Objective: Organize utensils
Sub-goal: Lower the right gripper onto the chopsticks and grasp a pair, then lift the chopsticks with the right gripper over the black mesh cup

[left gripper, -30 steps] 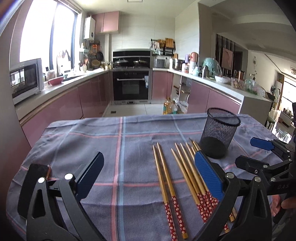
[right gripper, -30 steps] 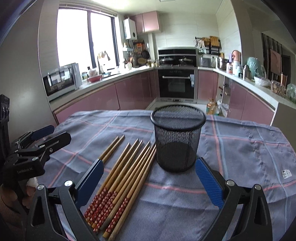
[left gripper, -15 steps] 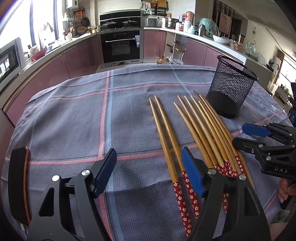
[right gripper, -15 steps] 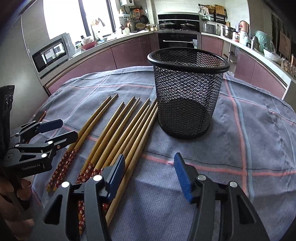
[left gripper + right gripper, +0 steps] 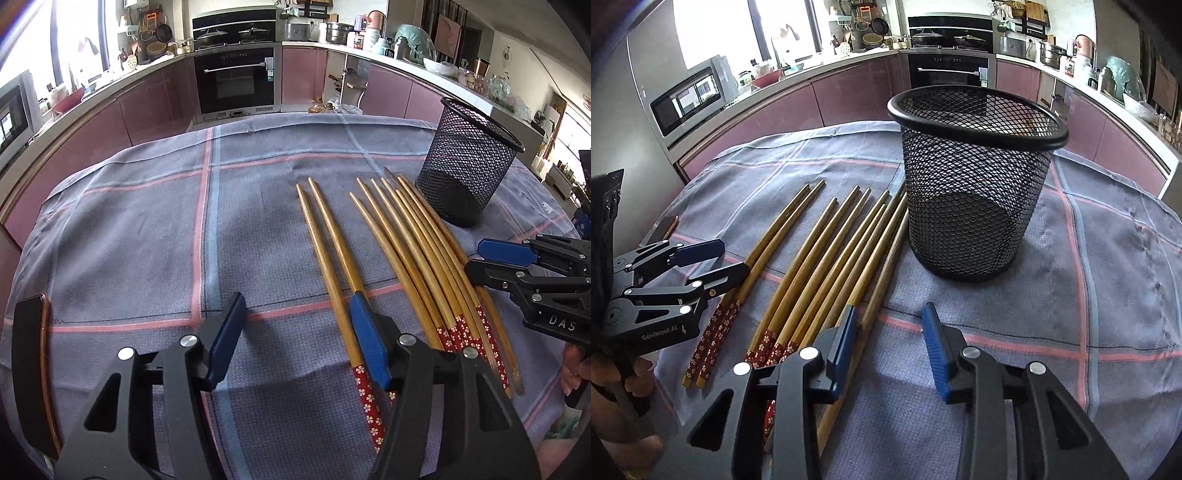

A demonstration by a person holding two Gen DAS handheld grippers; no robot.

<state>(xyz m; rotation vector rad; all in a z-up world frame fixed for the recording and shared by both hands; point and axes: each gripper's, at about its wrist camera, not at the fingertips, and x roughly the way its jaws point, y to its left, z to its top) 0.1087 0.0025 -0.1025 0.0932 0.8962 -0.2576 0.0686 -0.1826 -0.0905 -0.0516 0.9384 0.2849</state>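
My left claw (image 5: 297,334) hangs released low over the table's checked cloth (image 5: 147,229), its right pad (image 5: 365,339) just over the pair of chopsticks (image 5: 325,243) that lies apart from the rest. In that view the bigger bundle of chopsticks (image 5: 417,254) fans out at about 2 o'clock from the claw, tips pointing toward the black mesh cup (image 5: 465,173), which stands upright further out at 2 o'clock. My right claw (image 5: 890,343) is also released, grasping nothing; its left pad (image 5: 844,347) sits over the outermost stick of the bundle (image 5: 831,266), with the mesh cup (image 5: 975,177) at 12 o'clock. A dark phone (image 5: 31,373) lies at the cloth's left edge.
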